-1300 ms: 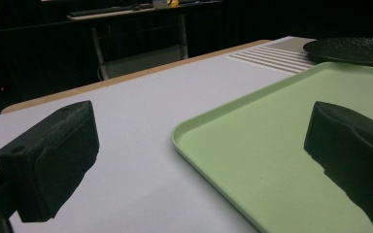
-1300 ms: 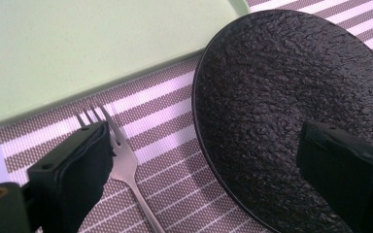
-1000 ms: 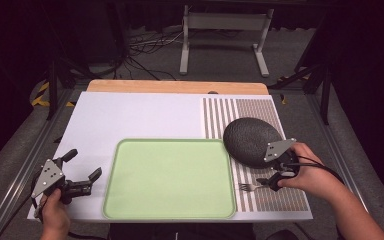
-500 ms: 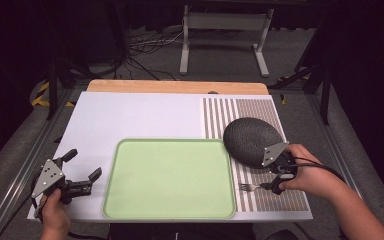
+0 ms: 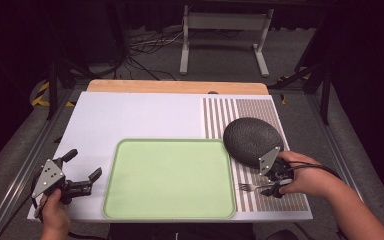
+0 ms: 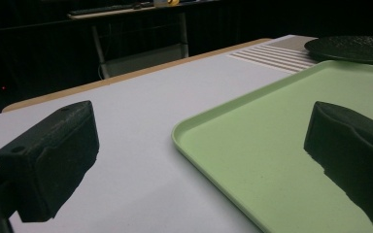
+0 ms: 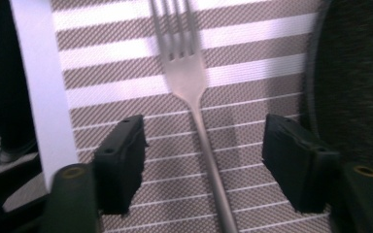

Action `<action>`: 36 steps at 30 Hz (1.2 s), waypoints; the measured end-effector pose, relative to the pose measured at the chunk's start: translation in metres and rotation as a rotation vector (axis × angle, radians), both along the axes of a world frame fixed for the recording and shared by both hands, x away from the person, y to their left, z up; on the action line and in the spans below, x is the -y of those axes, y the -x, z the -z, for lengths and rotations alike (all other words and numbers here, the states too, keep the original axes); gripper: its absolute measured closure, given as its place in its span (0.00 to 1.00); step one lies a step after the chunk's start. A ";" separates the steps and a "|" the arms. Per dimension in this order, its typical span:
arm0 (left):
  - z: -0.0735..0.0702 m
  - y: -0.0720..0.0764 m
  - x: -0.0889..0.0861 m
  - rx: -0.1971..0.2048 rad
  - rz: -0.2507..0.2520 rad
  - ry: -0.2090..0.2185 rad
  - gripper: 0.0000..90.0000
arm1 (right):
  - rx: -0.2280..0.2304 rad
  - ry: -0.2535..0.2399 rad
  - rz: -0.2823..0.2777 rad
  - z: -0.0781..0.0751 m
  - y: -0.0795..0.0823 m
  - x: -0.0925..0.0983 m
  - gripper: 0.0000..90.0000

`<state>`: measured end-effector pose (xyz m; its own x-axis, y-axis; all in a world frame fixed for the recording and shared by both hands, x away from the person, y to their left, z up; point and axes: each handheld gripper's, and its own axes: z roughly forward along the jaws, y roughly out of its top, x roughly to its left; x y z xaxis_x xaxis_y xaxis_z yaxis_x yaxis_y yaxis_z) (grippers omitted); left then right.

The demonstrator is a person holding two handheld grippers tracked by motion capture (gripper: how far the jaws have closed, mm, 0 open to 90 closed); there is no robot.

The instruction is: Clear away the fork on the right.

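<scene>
The right gripper [image 7: 204, 160] spreads its fingers around the fork [image 7: 194, 92], not touching it. At 7 o'clock of the tray [image 5: 170, 215], the left gripper [image 5: 82, 170] gapes empty.

Black two-jaw left claw [image 5: 82, 172], grey three-cornered plates, trailing black cables, right claw [image 5: 275, 179] alike

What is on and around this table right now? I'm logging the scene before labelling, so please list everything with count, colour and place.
tray: one, pale green, near centre of the table, nothing on it
plate: one, dark grey, round, on the striped mat, right of the tray
fork: one, silver, on the striped mat near the plate, tines toward the tray
striped mat: one, brown and white, right part of the table
table: one, white top with a wooden far edge
metal stand: one, grey, on the floor beyond the table
left tongs: open, left of the tray
right tongs: open, jaws either side of the fork handle
</scene>
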<state>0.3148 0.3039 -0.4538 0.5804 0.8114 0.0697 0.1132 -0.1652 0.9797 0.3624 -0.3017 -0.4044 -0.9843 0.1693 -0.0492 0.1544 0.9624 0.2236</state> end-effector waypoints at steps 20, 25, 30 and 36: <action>0.000 0.000 0.000 0.003 0.003 0.001 0.00 | -0.030 0.230 -0.141 0.009 -0.010 -0.017 0.91; 0.000 0.000 0.000 0.000 0.002 0.000 0.00 | -0.039 0.248 -0.174 0.010 -0.011 -0.019 0.94; 0.000 0.000 0.000 0.002 0.005 0.000 0.00 | -0.046 0.252 -0.192 0.010 -0.011 -0.020 0.94; 0.000 0.000 0.000 0.002 0.005 0.002 0.00 | -0.046 0.258 -0.199 0.010 -0.011 -0.021 0.94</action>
<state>0.3147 0.3039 -0.4536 0.5843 0.8086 0.0690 0.1104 -0.1634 0.9804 0.3737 -0.2807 -0.4146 -0.9990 -0.0393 -0.0199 -0.0386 0.9987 -0.0343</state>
